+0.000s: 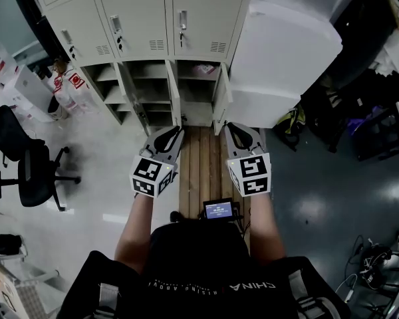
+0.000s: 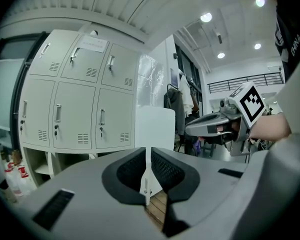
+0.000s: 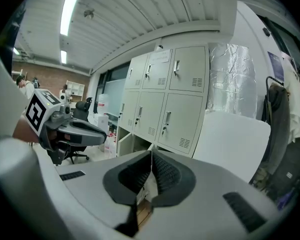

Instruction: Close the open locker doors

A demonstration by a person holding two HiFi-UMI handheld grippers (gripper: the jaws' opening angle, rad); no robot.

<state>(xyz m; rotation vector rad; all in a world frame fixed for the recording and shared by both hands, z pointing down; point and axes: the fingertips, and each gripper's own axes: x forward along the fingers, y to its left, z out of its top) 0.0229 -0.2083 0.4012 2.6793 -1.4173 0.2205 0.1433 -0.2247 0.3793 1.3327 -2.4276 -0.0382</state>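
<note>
The grey locker bank [image 1: 146, 18] stands ahead, its upper doors closed. The bottom row is open: three doors swing out toward me, the left door [image 1: 132, 98], the middle door [image 1: 175, 97] and the right door [image 1: 221, 102], with shelves showing behind them. My left gripper [image 1: 175, 133] hovers just short of the middle door's lower edge, jaws shut on nothing. My right gripper [image 1: 231, 129] hangs level with it near the right door, also shut and empty. The lockers [image 2: 80, 109] appear in the left gripper view behind the left gripper [image 2: 146, 159], and in the right gripper view behind the right gripper [image 3: 151, 160].
A wooden plank strip [image 1: 203, 165] runs from me to the lockers. A large white cabinet [image 1: 286, 52] stands right of them. A black office chair [image 1: 33, 175] and red-labelled bottles [image 1: 66, 88] are at the left. Bags and cables crowd the right. A small screen [image 1: 218, 209] sits at my chest.
</note>
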